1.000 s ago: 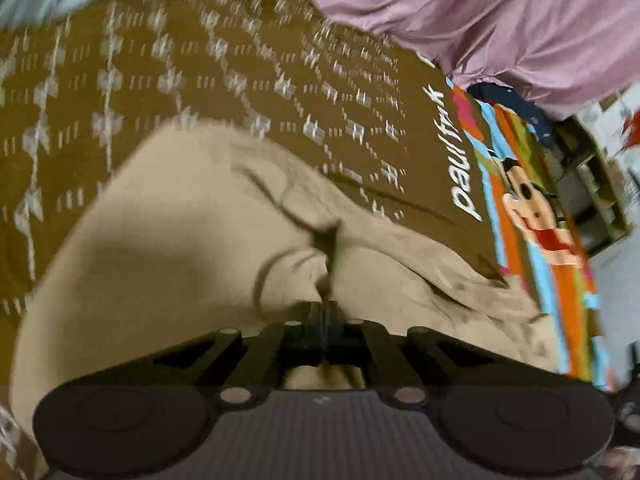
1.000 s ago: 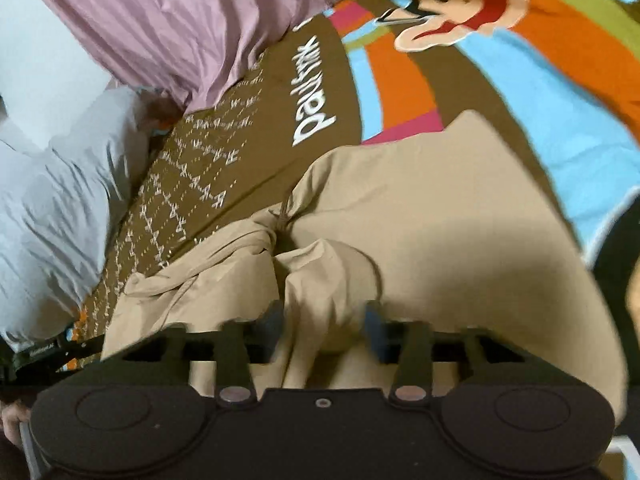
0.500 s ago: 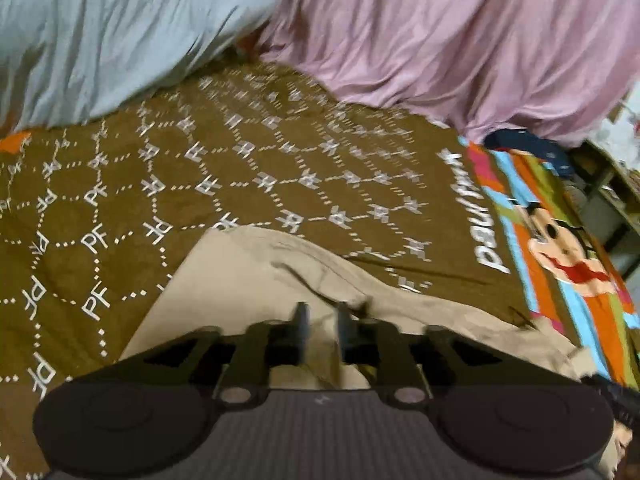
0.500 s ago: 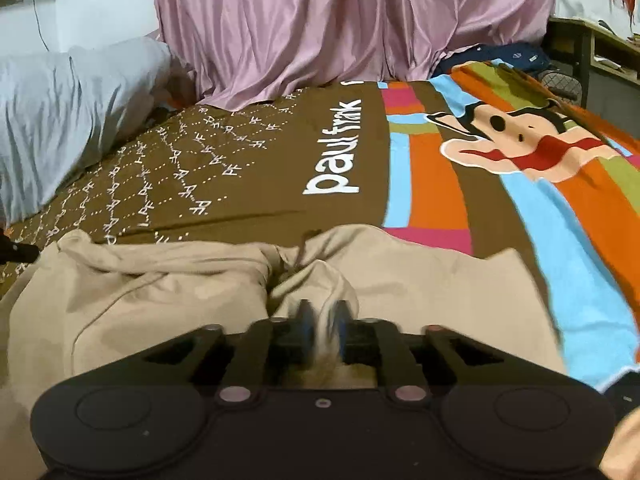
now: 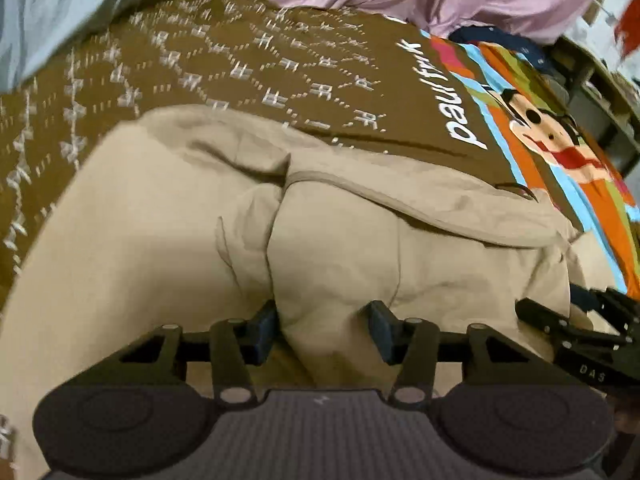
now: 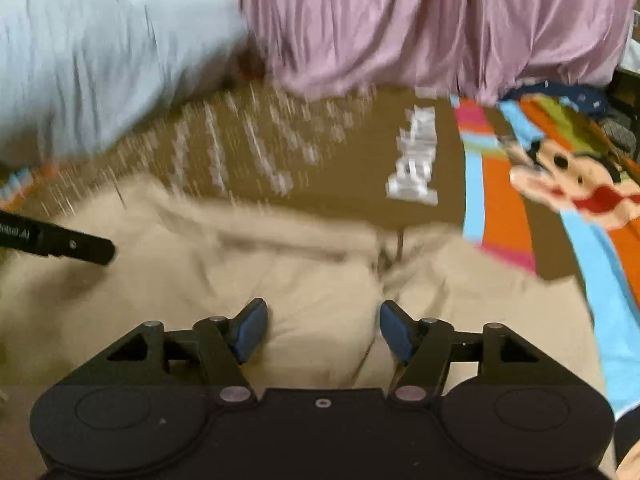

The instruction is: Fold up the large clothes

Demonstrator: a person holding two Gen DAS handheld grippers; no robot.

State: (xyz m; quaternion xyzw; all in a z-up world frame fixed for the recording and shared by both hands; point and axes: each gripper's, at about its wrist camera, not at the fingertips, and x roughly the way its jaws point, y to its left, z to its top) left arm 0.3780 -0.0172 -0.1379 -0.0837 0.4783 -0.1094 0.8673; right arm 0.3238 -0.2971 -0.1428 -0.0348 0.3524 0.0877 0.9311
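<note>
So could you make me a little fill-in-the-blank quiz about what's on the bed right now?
1. The beige garment lies on a mostly ____ bedspread.
2. The left gripper has its jaws ____.
3. The curtain behind the bed is ____.
4. The cartoon on the bedspread shows a ____.

Missing words: brown; open; pink; monkey

The brown bed cover (image 5: pixel 280 60) has big white letters (image 5: pixel 452 100) that look like "paul frank", and the black gripper (image 5: pixel 580 344) at the right edge has the small letters "DAS" (image 5: pixel 592 374) on it.
</note>
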